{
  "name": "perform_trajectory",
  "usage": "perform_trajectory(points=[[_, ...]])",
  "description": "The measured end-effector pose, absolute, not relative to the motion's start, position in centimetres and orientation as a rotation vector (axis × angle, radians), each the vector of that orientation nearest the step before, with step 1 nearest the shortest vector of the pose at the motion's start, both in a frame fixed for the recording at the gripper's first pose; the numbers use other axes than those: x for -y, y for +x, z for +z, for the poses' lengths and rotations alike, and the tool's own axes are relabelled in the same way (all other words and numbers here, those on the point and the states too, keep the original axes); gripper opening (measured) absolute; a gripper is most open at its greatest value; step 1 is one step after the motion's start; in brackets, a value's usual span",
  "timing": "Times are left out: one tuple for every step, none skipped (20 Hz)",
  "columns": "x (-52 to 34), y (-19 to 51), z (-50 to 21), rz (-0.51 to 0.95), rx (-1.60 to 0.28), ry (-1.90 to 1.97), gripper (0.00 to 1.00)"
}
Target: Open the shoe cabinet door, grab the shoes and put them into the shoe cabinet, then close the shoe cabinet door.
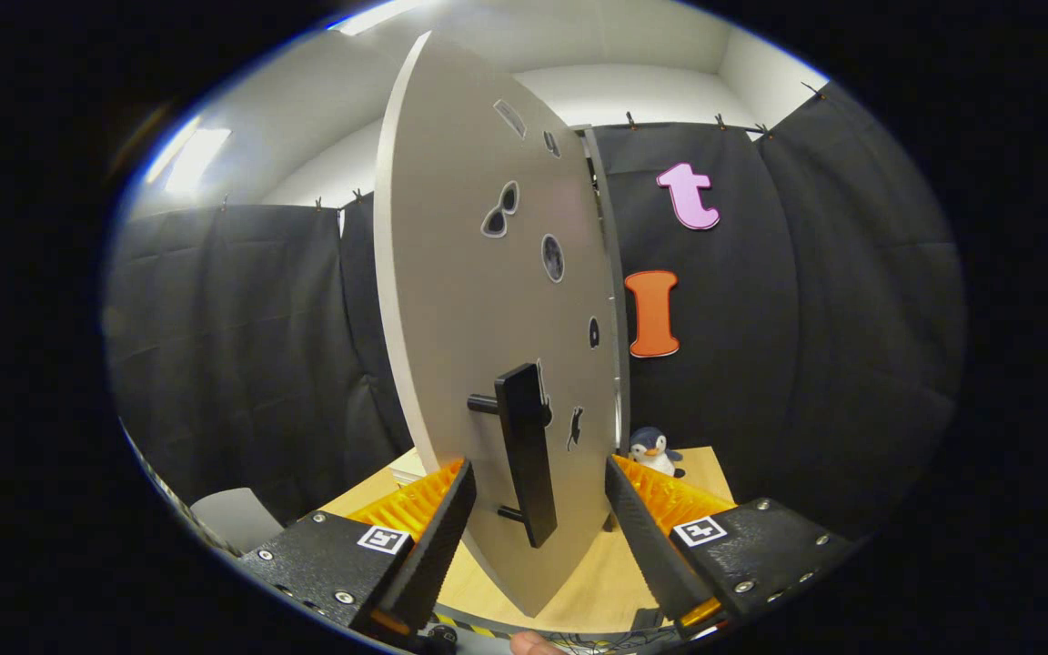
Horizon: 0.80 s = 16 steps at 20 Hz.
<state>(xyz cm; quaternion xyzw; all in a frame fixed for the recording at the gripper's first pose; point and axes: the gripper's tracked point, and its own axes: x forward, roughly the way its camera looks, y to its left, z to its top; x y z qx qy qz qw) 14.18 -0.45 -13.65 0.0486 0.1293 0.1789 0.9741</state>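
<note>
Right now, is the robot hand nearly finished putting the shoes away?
Not nearly. The grey cabinet door with black stickers already stands swung open. The gripper is open, its fingers either side of the door's black bar handle, not squeezing. Shoes haven't been grabbed yet, and closing the door comes last.

Pale grey cabinet door point(478, 300), ajar, upright black handle point(524, 450) mid-face.

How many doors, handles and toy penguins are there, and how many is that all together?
Door: 1
Handle: 1
Toy penguin: 1
Total: 3
The gripper has its jaws open either side of the handle.
</note>
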Motion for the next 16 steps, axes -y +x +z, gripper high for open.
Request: perform_trajectory(points=[[-0.2,14.4,-13.8,0.365,-0.269,0.09,0.9],[-0.7,14.5,-13.7,0.37,-0.272,0.079,0.9],[-1.3,14.7,-13.7,0.378,-0.276,0.071,0.9],[-2.0,15.0,-13.9,0.387,-0.282,0.067,0.9],[-2.8,15.5,-13.9,0.398,-0.288,0.064,0.9],[-3.8,16.3,-14.0,0.409,-0.293,0.06,0.9],[-4.6,17.1,-14.0,0.417,-0.298,0.053,0.9],[-5.6,17.9,-14.1,0.425,-0.302,0.044,0.91],[-6.6,18.6,-14.0,0.434,-0.304,0.035,0.9],[-7.7,19.1,-14.1,0.44,-0.307,0.029,0.91],[-8.8,19.5,-14.3,0.447,-0.309,0.025,0.91],[-10.1,19.7,-14.7,0.456,-0.314,0.022,0.91],[-11.4,20.2,-14.9,0.463,-0.316,0.02,0.91],[-12.6,20.8,-15.2,0.466,-0.321,0.019,0.91],[-13.8,21.6,-15.5,0.462,-0.324,0.021,0.91],[-15.1,22.4,-15.6,0.457,-0.326,0.021,0.91]])
